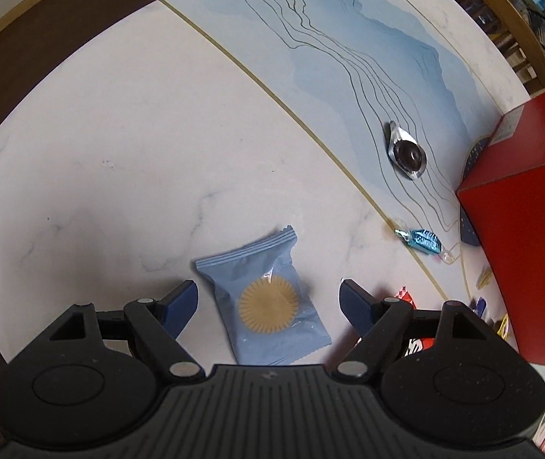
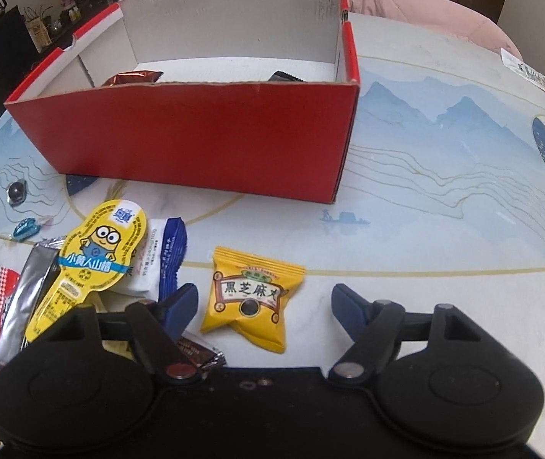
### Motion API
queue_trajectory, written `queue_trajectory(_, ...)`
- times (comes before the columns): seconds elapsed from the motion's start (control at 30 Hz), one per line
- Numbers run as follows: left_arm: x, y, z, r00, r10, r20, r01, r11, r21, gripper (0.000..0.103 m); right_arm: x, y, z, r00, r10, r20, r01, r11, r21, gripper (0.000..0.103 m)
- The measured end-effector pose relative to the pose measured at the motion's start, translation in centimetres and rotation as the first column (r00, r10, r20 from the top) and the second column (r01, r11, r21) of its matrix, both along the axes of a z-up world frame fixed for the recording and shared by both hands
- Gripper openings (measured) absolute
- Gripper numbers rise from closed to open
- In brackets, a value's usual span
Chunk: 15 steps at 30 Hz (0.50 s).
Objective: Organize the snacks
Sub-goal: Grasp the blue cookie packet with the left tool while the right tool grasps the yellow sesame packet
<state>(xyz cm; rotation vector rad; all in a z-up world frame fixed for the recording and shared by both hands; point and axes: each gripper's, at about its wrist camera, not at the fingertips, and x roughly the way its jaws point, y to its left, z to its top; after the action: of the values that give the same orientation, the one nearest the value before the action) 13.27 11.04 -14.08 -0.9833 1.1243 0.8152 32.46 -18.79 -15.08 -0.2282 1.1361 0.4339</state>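
A light blue snack packet with a tan sun disc lies flat on the table between the fingers of my left gripper. The jaws stand wide and neither pad touches it. In the right wrist view a yellow sesame snack packet lies between the fingers of my right gripper, nearer the left pad; the pads are clear of it. Beyond stands the red cardboard box, open on top, with a brown packet and a dark packet inside.
A pile of snacks lies left of the right gripper: a yellow minion-print pack, a white and blue packet, a silver wrapper. A dark round candy and a blue foil candy lie near the box's side.
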Motion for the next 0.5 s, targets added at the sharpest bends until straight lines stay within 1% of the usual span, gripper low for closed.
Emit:
queue_trajectory(0.2, -0.1, 0.0, -0.6, 0.999, 0.037, -0.017, -0.037, 0.999, -0.012, 0.08, 0.1, 0.7, -0.8, 1.0, 0.01, -0.01, -0.01, 1.0, -0.02, 0.069)
queue_trajectory(0.3, -0.1, 0.0, -0.6, 0.999, 0.047, -0.014, -0.047, 0.999, -0.007, 0.08, 0.1, 0.9, -0.9, 1.0, 0.013, -0.011, -0.013, 1.0, -0.026, 0.066)
queue_trajectory(0.4, 0.2, -0.2, -0.5, 0.998, 0.048, -0.032, -0.048, 0.999, 0.008, 0.08, 0.1, 0.9, -1.0, 1.0, 0.017, -0.011, -0.017, 0.999, -0.034, 0.064)
queue_trajectory(0.43, 0.4, -0.5, -0.5, 0.998, 0.044, -0.049, -0.043, 0.999, 0.021, 0.076, 0.1, 1.1, -1.1, 1.0, 0.019, -0.009, -0.02, 0.999, -0.04, 0.063)
queue_trajectory(0.5, 1.0, -1.0, -0.5, 0.996, 0.025, -0.089, -0.02, 0.998, 0.051, 0.071, 0.1, 1.3, -1.3, 1.0, 0.025, 0.001, -0.025, 0.998, -0.055, 0.062)
